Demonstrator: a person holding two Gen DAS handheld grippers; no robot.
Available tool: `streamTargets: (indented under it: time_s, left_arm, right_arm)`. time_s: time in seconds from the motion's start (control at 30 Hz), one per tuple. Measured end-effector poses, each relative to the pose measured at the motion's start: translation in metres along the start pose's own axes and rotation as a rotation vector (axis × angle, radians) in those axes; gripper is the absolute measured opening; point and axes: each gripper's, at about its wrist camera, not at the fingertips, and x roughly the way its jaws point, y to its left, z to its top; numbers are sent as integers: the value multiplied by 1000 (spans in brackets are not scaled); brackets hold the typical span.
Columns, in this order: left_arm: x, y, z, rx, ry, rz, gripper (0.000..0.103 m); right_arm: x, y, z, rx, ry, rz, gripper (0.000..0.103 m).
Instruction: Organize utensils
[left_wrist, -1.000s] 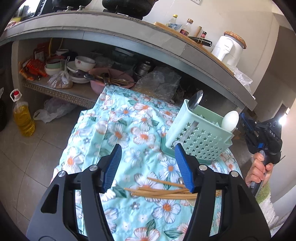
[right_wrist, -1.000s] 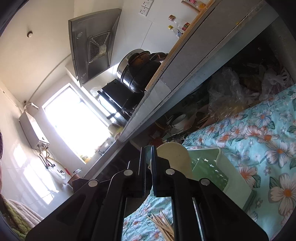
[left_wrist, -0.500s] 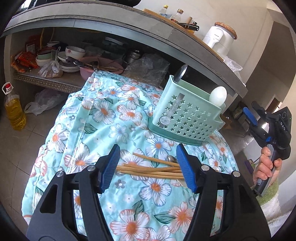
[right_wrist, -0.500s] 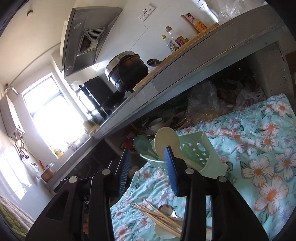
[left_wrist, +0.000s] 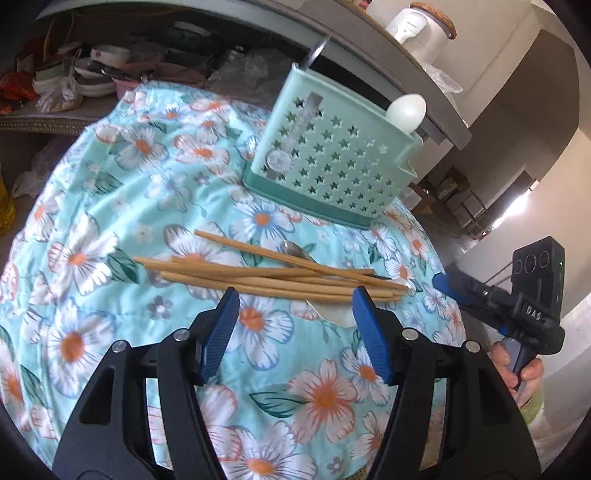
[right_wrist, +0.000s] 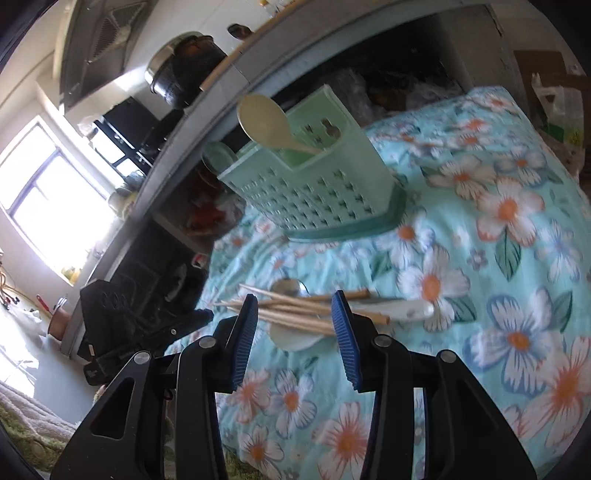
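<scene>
A pile of wooden chopsticks (left_wrist: 266, 275) lies on the floral cloth, over a metal spoon (left_wrist: 295, 249) and a white spoon (left_wrist: 332, 314). Behind them stands a mint green utensil holder (left_wrist: 332, 166) holding a white spoon (left_wrist: 406, 110) and a metal utensil (left_wrist: 314, 55). My left gripper (left_wrist: 293, 295) is open and empty just in front of the chopsticks. My right gripper (right_wrist: 291, 302) is open and empty, close above the chopsticks (right_wrist: 295, 310) from the other side. The holder (right_wrist: 306, 195) with a cream spoon (right_wrist: 262, 118) shows behind them, and the white spoon (right_wrist: 399, 310) lies under the pile.
The floral cloth (left_wrist: 110, 221) covers a small table. A concrete counter (left_wrist: 369, 48) with a shelf of bowls (left_wrist: 96, 70) beneath runs behind it. A white appliance (left_wrist: 421, 26) stands on the counter. The right gripper also shows in the left wrist view (left_wrist: 517, 306).
Both grippers have come down and closer to the chopsticks. The right gripper was shut a second ago and has opened wide. The left gripper stayed open.
</scene>
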Motion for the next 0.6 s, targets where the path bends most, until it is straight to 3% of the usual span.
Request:
streamTargets:
  time_s: [0.1,0.3,0.47,0.6]
  left_arm:
    - [20,0,-5,-58,79,-80,50]
    - [56,11,-9,-219,186,-171,33]
    - [75,19,-11,-338,218,-193,21]
    - [84,17,-11,-371,237,-180,11]
  right_arm:
    - [9,-10,-16,47,41,-38,41]
    - [8,-24,-22,96,49,-60,41]
    - [2,-30,-20,110,24,-59,41]
    - [3,-34,-22,126,19,-50,41]
